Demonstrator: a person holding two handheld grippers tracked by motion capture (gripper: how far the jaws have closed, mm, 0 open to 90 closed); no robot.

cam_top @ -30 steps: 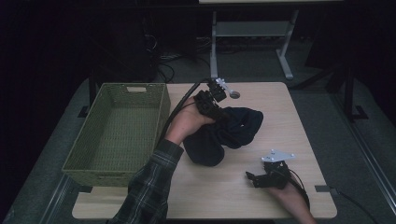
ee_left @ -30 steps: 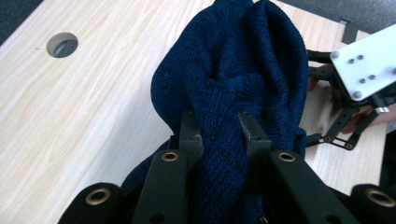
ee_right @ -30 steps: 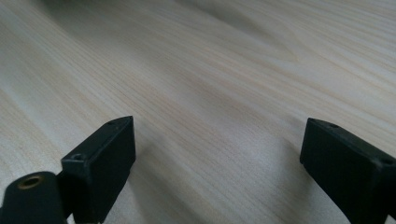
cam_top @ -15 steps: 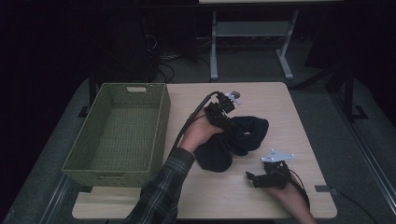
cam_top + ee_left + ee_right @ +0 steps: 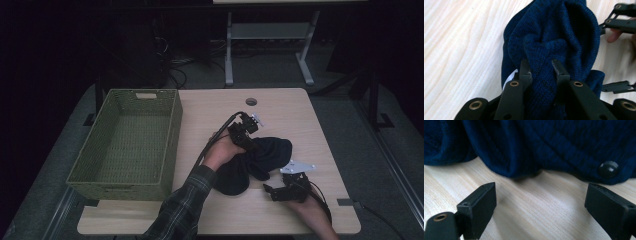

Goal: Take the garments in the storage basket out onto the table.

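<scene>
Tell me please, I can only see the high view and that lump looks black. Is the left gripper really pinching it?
Observer: Yes. In the left gripper view, the left gripper has its jaws clamped on a fold of the navy knitted garment. It's dark blue, not black.
Operator: Is the right one grabbing too?
Observer: No. The right gripper has its jaws wide open over the table, just short of the garment's edge.
Operator: Anything fun on it?
Observer: A round dark button sits near the edge.
</scene>
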